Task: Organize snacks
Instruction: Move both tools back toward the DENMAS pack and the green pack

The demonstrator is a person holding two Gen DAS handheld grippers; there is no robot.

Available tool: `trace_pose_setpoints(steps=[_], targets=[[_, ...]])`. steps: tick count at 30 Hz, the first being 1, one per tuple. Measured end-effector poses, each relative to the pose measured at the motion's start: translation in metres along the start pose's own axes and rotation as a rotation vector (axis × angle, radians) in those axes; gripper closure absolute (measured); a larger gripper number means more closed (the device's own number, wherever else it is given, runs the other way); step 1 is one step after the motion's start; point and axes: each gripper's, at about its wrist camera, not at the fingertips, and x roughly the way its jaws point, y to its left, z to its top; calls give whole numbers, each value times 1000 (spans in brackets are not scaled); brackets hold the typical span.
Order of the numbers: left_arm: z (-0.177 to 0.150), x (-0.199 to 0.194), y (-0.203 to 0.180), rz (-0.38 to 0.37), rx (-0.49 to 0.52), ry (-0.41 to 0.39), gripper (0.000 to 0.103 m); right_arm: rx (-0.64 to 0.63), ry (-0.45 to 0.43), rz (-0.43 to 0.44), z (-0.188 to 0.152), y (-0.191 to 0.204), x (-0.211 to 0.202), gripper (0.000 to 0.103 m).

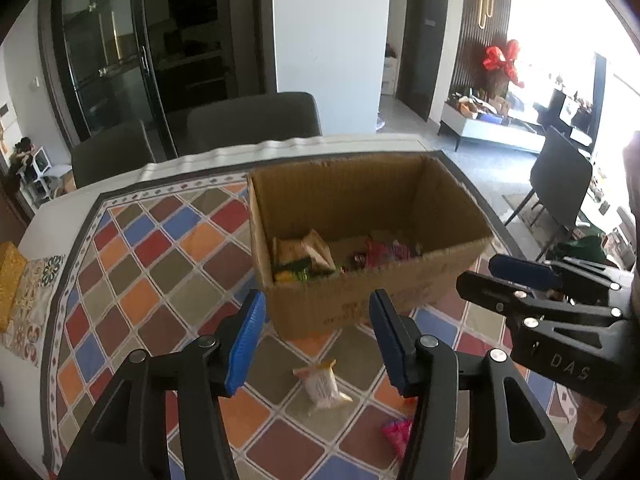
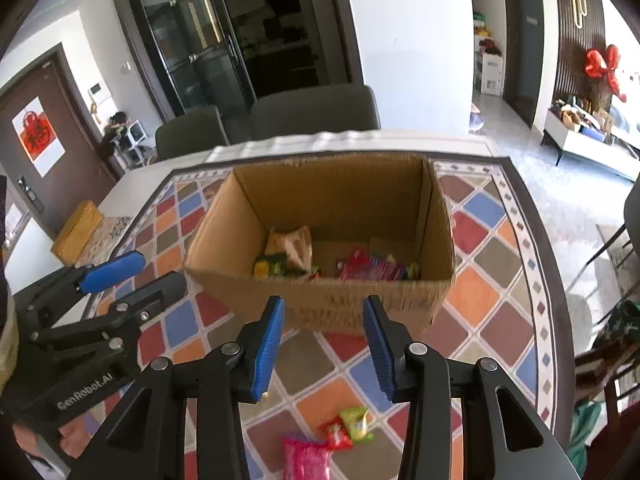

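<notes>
Nearest us, four loose packets lay on the patterned tablecloth (image 2: pixel 488 292): one white packet (image 1: pixel 321 386) below the left gripper (image 1: pixel 317 342), and a pink packet (image 2: pixel 306 458), a red one (image 2: pixel 337 436) and a green one (image 2: pixel 356 422) below the right gripper (image 2: pixel 324 346). We saw both claws spread wide, holding and touching nothing. Just beyond stood one open cardboard box (image 2: pixel 320 306) with several snacks (image 2: pixel 376 268) heaped inside; we could not count them surely through the blur. Two grey chairs (image 2: pixel 316 112) stood behind the table.
</notes>
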Motion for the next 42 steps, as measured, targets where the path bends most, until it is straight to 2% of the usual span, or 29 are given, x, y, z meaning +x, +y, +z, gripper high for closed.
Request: trace_pose_setpoints(steps=[3, 6, 11, 19, 31, 42], targets=[[-10, 1, -4, -2, 5, 20, 48, -6, 22, -1, -8, 2, -2, 61], [-20, 7, -3, -36, -5, 52, 47, -7, 51, -10, -17, 2, 1, 61], [-32, 22, -4, -16, -1, 95, 47, -8, 105, -25, -29, 0, 13, 61], [-50, 53, -1, -39, -24, 192, 47, 18, 210, -39, -47, -8, 43, 61], [-74, 101, 4, -34, -59, 319, 47, 71, 375, -63, -75, -24, 93, 61], [-83, 128, 8, -24, -95, 383, 47, 84, 440, -77, -90, -26, 116, 61]])
